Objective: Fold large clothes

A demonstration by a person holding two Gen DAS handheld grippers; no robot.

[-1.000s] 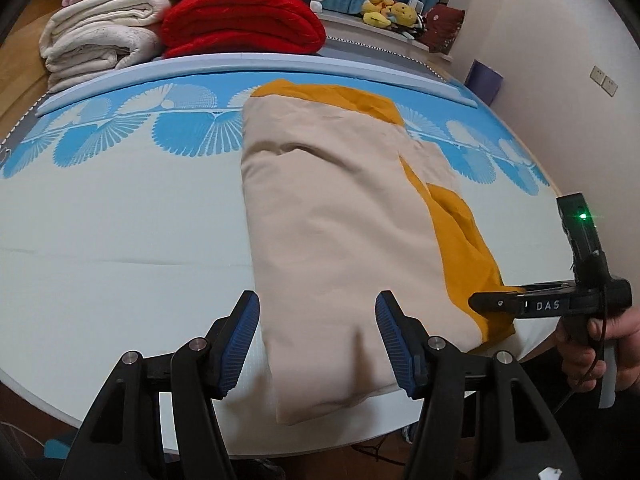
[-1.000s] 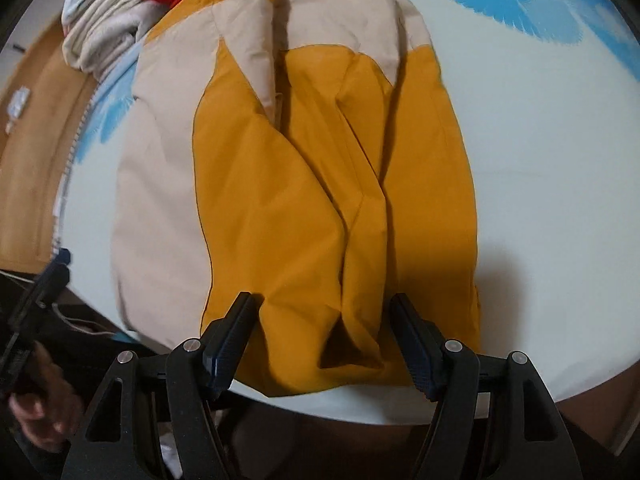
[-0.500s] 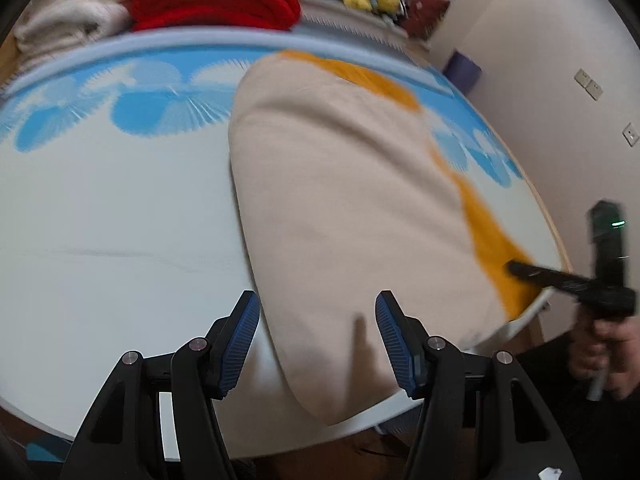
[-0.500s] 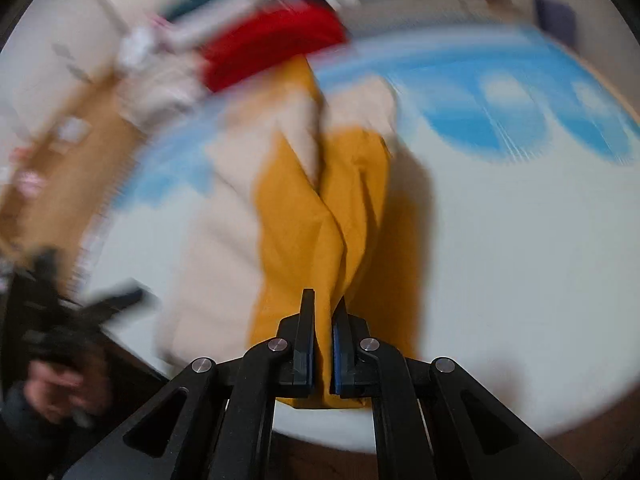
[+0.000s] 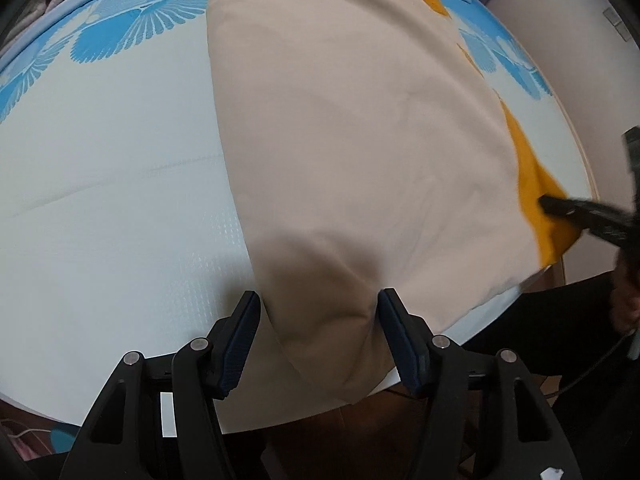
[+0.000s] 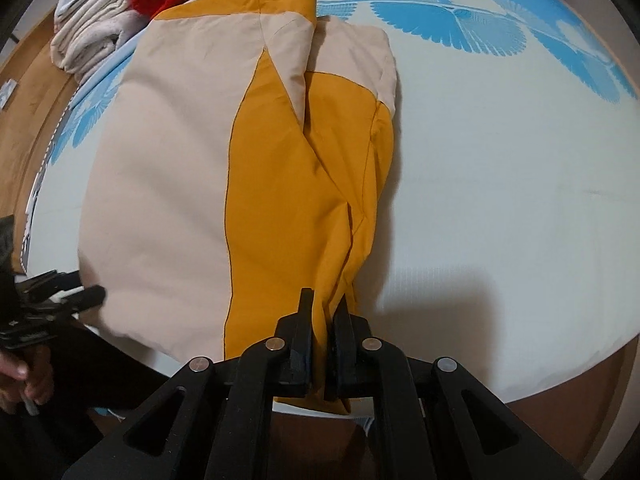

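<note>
The orange hem of the garment (image 6: 296, 184) is pinched by the right gripper (image 6: 322, 320), whose jaws have just clamped then eased slightly, while the beige corner is straddled ungripped by the wide left gripper (image 5: 318, 338), so closing there seems called for before folding.

Bedroom: mattress (image 6: 500, 200), stacked folded blankets (image 6: 92, 36).

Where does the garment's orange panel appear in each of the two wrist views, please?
Left wrist: the orange panel is a narrow strip at the right edge, where the right gripper meets it.
Right wrist: the panel fills the centre, its near end pinched in the right gripper.
Shared landmark: the beige panel beside it, lying on the blue-patterned mat.
</note>
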